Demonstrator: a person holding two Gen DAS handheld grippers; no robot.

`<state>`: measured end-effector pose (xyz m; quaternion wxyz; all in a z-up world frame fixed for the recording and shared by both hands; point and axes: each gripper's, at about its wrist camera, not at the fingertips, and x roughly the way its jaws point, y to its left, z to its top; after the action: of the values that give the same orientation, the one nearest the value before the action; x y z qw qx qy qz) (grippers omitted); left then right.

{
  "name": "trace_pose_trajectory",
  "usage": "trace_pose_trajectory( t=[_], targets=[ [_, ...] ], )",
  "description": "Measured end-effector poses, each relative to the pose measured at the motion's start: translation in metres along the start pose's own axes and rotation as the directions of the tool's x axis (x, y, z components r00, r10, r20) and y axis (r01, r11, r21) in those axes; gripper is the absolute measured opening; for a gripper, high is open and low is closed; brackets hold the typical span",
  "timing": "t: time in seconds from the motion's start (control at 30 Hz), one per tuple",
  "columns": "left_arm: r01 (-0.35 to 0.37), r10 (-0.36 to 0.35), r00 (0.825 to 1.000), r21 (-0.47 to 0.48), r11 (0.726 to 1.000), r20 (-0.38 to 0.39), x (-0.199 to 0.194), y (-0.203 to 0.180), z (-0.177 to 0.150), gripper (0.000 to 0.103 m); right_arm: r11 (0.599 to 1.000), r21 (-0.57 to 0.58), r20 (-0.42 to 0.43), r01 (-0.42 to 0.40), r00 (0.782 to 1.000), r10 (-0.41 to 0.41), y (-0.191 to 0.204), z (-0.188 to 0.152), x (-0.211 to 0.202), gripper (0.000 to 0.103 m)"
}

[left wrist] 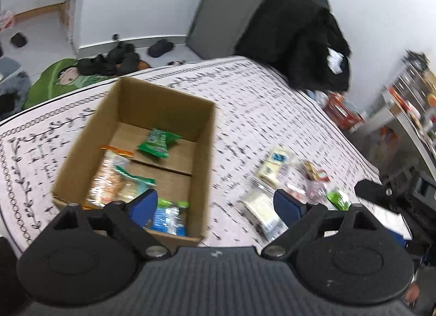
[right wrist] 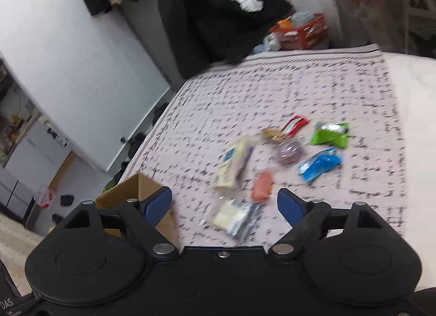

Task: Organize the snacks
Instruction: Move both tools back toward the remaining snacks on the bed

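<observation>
**Snacks split between box and tablecloth, both grippers wide and empty**

The cardboard box (left wrist: pixel 136 152) stands on the patterned tablecloth (left wrist: pixel 272 103), toward the table's left edge in the left wrist view. Inside it lie a green packet (left wrist: pixel 158 143) near the far wall, a clear orange-topped bag (left wrist: pixel 110 177) along the left wall, and a blue packet (left wrist: pixel 169 219) at the near wall.

More snacks lie loose on the cloth to the right of the box: a long cream packet (right wrist: pixel 234 163), a clear packet with pale contents (right wrist: pixel 231 217), an orange-pink packet (right wrist: pixel 262 186), a purple pouch (right wrist: pixel 290 152), a blue wrapper (right wrist: pixel 320 164), a bright green wrapper (right wrist: pixel 331 134) and a red-and-white wrapper (right wrist: pixel 295 123).

The left gripper (left wrist: pixel 216 204) hangs over the box's near right corner, jaws spread wide, holding nothing. The right gripper (right wrist: pixel 224 204) hovers above the clear packet, jaws likewise wide apart and empty.

A black coat (right wrist: pixel 218 16) hangs beyond the far edge.
</observation>
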<state>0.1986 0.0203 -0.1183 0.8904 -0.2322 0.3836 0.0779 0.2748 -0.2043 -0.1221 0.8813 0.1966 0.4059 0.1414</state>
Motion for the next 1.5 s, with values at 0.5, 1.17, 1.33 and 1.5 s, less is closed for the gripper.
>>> trace_pose_trajectory(
  t=[0.5,1.17,1.33,1.5],
  targets=[
    [0.085,-0.081,0.996,0.184,0.979,-0.028,0.009,-0.046,-0.029,0.103,0.995,0.094,-0.03,0.016,0.999,-0.013,-0.063,-0.002,-0.002,0.092],
    [-0.013,0.022,0.999,0.287,0.958,-0.029,0.037,-0.089,-0.035,0.101,0.95,0.308,-0.041,-0.049,0.997,0.065,-0.122,-0.004,0.046,0.076],
    [-0.028,0.038,0.999,0.252,0.967,-0.034,0.053,-0.097,-0.032,0.1,0.946,0.32,-0.058,-0.058,0.995,0.081,-0.128,-0.003,0.064,0.063],
    [-0.033,0.044,0.998,0.209,0.977,-0.048,0.069,-0.102,-0.032,0.099,0.933,0.356,-0.065,-0.052,0.995,0.08,-0.139,-0.002,0.083,0.047]
  ],
)
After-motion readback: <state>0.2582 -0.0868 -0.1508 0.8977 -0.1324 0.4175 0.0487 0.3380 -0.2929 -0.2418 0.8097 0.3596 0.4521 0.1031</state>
